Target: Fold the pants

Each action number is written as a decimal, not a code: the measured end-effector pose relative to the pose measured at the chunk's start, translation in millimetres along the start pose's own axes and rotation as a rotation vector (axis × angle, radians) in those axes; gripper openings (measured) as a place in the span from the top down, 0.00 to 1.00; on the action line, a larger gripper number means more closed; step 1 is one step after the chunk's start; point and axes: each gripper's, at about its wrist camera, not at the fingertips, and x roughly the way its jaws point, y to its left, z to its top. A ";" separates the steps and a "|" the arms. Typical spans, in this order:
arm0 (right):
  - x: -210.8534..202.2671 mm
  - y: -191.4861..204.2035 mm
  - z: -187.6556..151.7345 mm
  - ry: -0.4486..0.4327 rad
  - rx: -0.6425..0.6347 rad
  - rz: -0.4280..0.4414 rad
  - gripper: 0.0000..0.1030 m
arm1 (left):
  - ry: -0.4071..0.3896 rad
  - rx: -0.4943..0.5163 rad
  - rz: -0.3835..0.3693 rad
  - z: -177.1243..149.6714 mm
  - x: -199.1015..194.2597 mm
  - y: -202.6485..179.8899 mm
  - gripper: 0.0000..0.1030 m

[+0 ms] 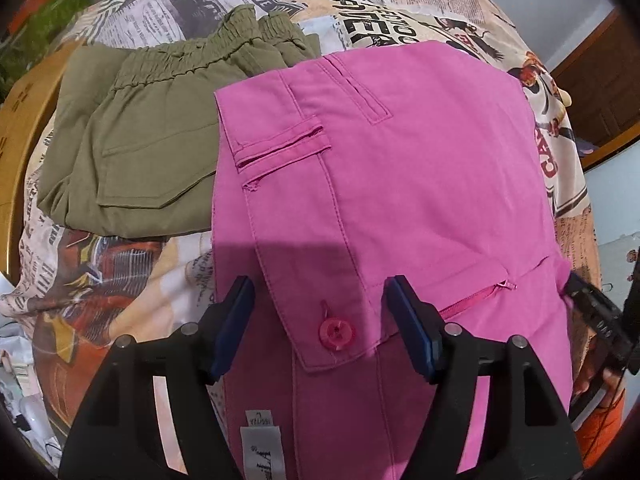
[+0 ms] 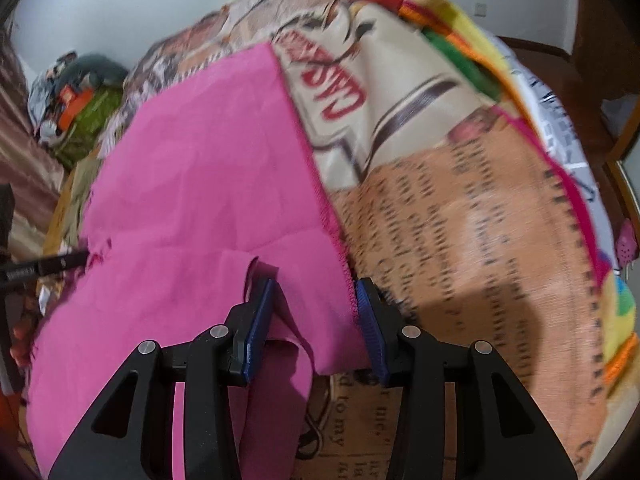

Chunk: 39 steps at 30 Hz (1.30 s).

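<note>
Pink pants (image 1: 380,160) lie folded on the printed bedspread (image 1: 120,280), waistband toward me, with a pink button (image 1: 337,333) and a zip showing. My left gripper (image 1: 320,284) stands open over the waistband flap, and its pads do not press the cloth. In the right wrist view the pink pants (image 2: 200,180) show a stitched side edge. There my right gripper (image 2: 316,286) is open, with a loose fold of that edge lying between its fingers and no squeeze on it. This view is blurred.
Olive green pants (image 1: 152,140) lie folded to the left of the pink ones, touching them. A wooden bed frame (image 1: 24,120) curves along the left. A colourful striped blanket (image 2: 460,40) lies at the bed's right, and a pile of clutter (image 2: 80,92) sits far left.
</note>
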 end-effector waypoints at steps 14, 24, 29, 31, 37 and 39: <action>9.2 15.1 -2.9 -0.021 -0.114 -0.106 0.94 | -0.091 0.182 0.269 -1.5 -2.6 -28.7 0.88; 9.8 20.1 -5.3 -0.039 -0.167 -0.156 0.94 | -0.060 0.137 0.197 -4.1 -12.7 -8.7 0.86; 12.4 25.7 -3.7 -0.041 -0.166 -0.158 0.94 | -0.037 0.078 0.066 1.5 -20.9 -7.8 0.36; 12.8 24.8 -2.7 -0.041 -0.164 -0.154 0.94 | -0.022 0.050 0.015 4.8 -18.5 -6.5 0.35; 10.2 21.9 -6.4 -0.042 -0.154 -0.145 0.94 | 0.078 0.064 -0.017 7.2 8.5 -14.5 0.35; 9.3 20.4 -7.2 -0.043 -0.151 -0.140 0.94 | 0.060 0.045 -0.019 7.8 9.5 -15.3 0.40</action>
